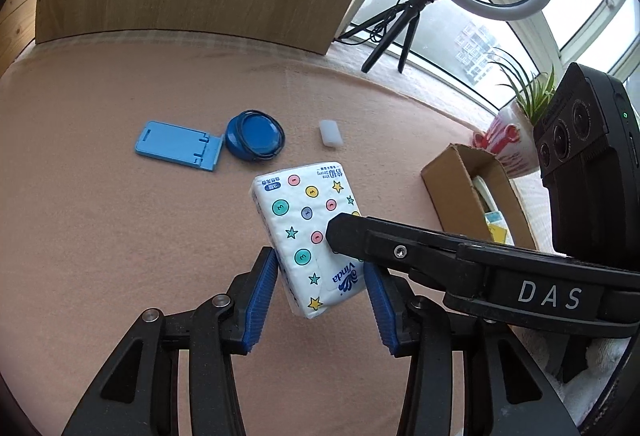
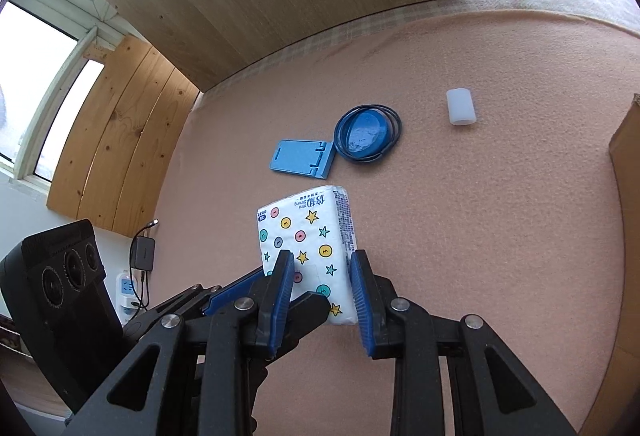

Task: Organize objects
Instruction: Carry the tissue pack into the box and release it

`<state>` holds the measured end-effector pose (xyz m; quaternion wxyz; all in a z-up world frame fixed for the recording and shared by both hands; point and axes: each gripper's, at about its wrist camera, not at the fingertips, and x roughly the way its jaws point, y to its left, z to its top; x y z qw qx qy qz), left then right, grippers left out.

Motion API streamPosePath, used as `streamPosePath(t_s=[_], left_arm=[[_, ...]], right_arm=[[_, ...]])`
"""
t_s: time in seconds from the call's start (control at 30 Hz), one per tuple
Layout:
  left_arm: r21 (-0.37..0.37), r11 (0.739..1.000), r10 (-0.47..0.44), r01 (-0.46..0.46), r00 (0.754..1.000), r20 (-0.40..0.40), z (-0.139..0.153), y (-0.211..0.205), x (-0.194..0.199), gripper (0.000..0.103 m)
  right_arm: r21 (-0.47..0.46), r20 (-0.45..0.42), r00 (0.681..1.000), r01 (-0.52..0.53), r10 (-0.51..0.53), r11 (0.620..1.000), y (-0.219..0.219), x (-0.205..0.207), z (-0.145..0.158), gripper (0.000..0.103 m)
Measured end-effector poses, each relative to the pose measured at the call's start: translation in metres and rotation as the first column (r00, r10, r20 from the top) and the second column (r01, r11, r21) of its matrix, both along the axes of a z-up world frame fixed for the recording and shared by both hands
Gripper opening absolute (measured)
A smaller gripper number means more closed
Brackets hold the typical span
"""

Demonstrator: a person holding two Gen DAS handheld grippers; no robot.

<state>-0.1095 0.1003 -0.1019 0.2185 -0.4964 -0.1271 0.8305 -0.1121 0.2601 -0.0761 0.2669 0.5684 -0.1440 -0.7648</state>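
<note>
Both grippers, left gripper (image 1: 322,278) and right gripper (image 2: 322,290), half-open, clamp my soft, light, squashy white patterned tissue pack (image 1: 308,232) mid-air; tan cardboard box (image 1: 472,196) at 3 o'clock.

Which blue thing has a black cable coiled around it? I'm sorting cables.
The round blue case, right of the flat blue phone stand, which carries no cable.

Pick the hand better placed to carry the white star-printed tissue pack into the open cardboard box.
Right, probably: left gripper and right gripper both clamp the tissue pack, but right reaches from the cardboard box side.
</note>
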Motion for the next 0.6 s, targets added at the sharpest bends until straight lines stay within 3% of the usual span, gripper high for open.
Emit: streamPosePath(t_s=[0.3, 0.6], left_arm=[[0.003, 0.991, -0.134, 0.135, 0.990, -0.050, 0.027, 0.080, 0.027, 0.048], [0.019, 0.959, -0.281, 0.282, 0.958, -0.058, 0.039, 0.161, 0.053, 0.048]], right_arm=[[0.005, -0.051, 0.993, 0.110, -0.110, 0.994, 0.073, 0.025, 0.027, 0.027], [-0.007, -0.069, 0.968, 0.242, -0.242, 0.970, 0.156, 0.059, 0.040, 0.027]])
